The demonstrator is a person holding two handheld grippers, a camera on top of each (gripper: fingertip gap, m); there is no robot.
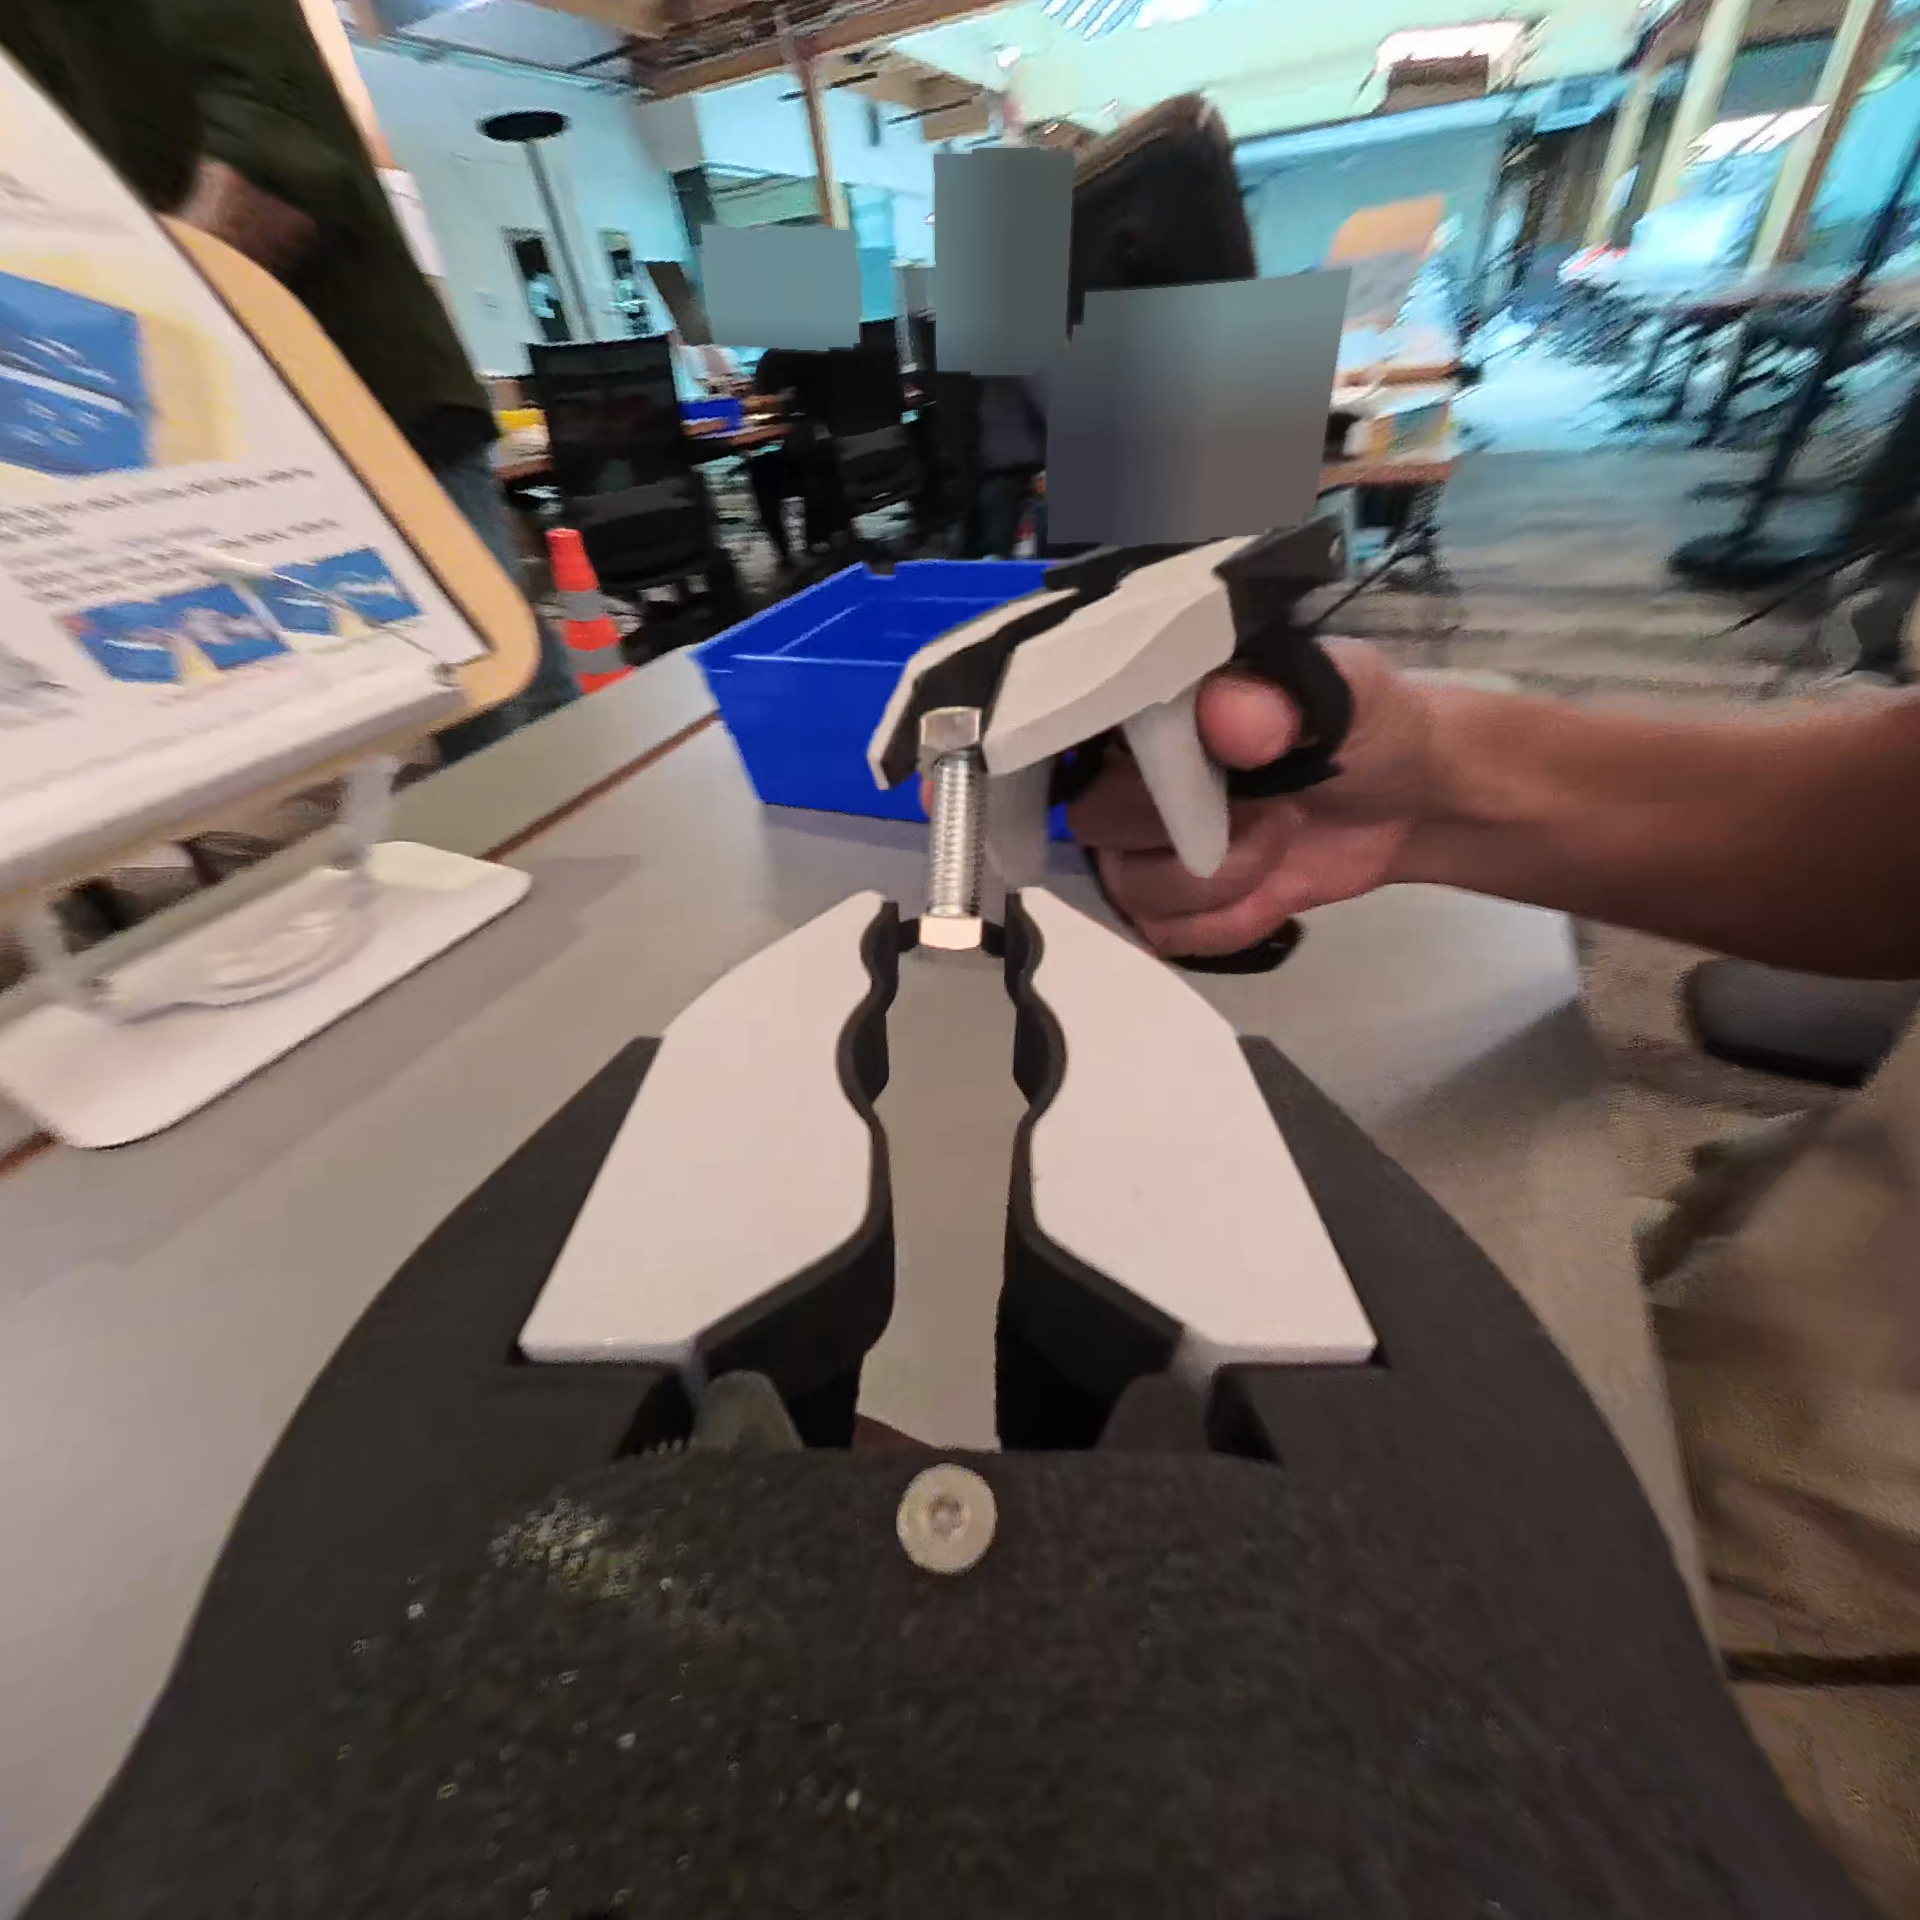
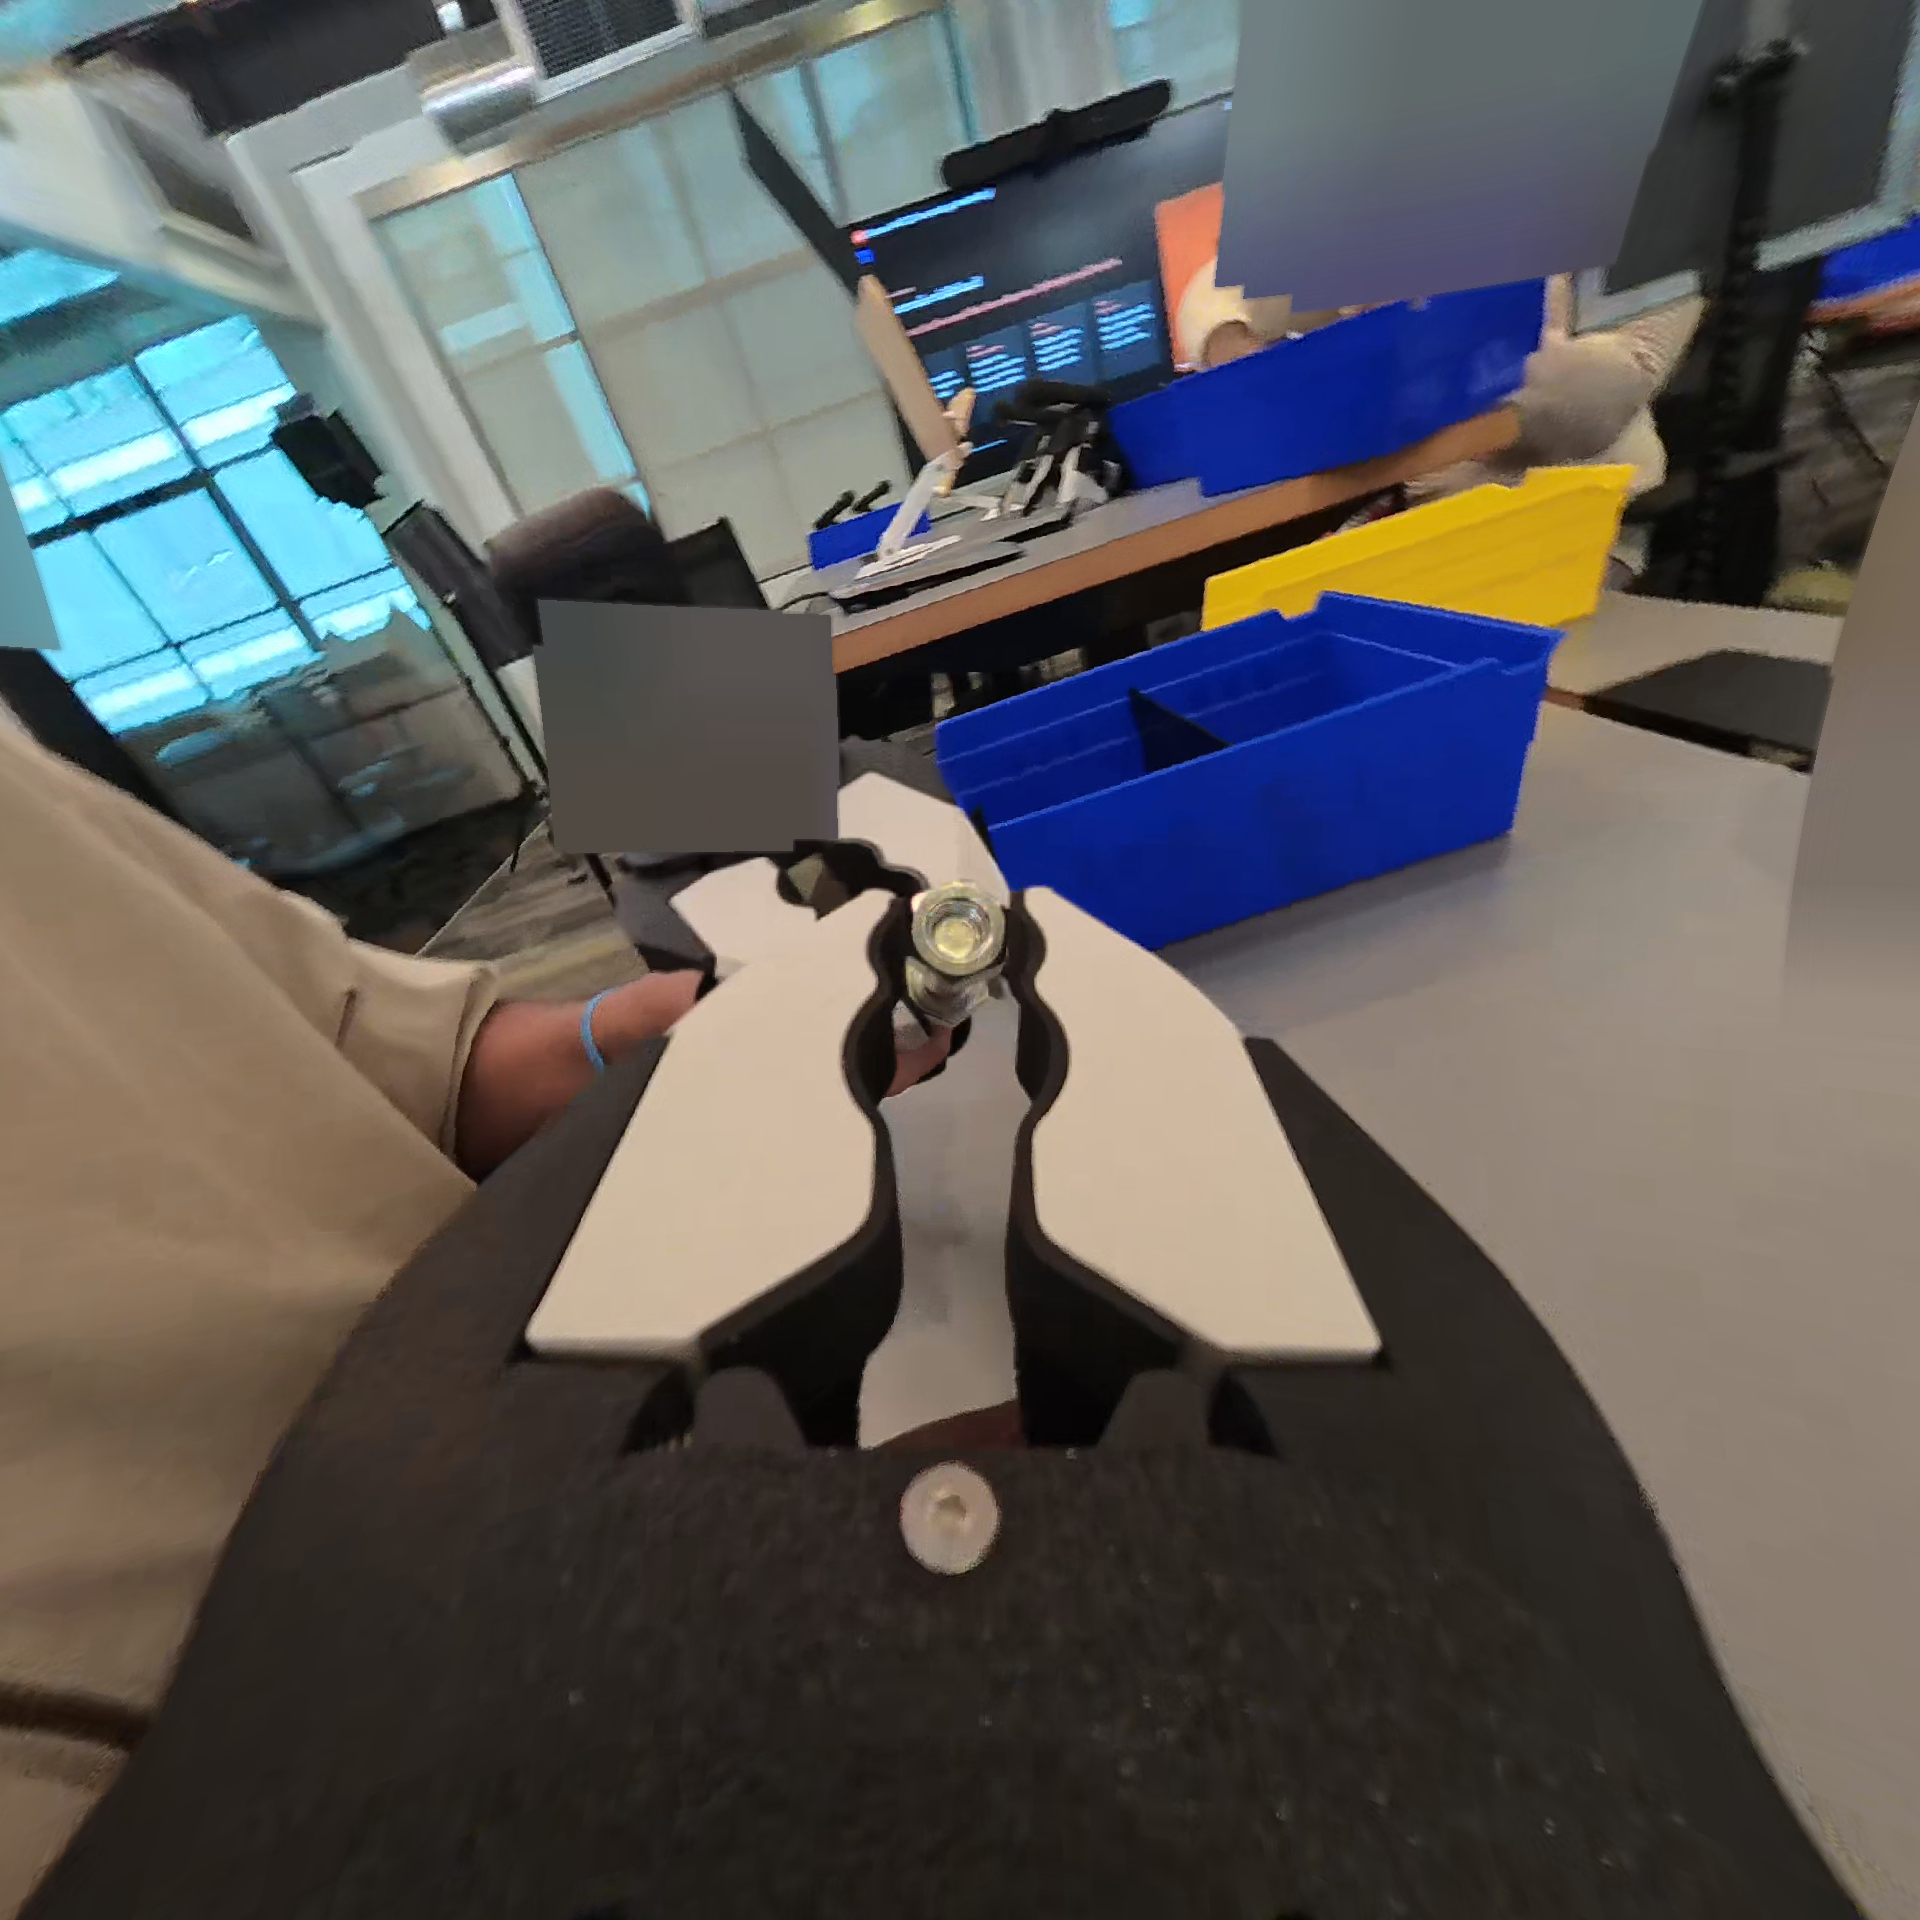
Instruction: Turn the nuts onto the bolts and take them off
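A silver threaded bolt [image 1: 954,831] stands upright in the air between my two grippers, with a hex piece at each end. My left gripper [image 1: 948,927] is shut on the lower hex piece [image 1: 945,932]. My right gripper [image 1: 951,750], held in a hand, is shut on the upper hex piece [image 1: 948,732]. In the right wrist view my right gripper [image 2: 954,935] grips that hex piece [image 2: 958,928] end-on, with the left gripper's white fingers [image 2: 727,920] behind it. I cannot tell which hex piece is the nut and which the bolt head.
A blue divided bin [image 1: 821,727] sits on the grey table [image 1: 312,1195] just beyond the grippers, and also shows in the right wrist view [image 2: 1299,842]. A yellow bin [image 2: 1434,561] lies behind it. An instruction sheet on a white stand [image 1: 208,499] is at left. The grippers are tip to tip, or close to it.
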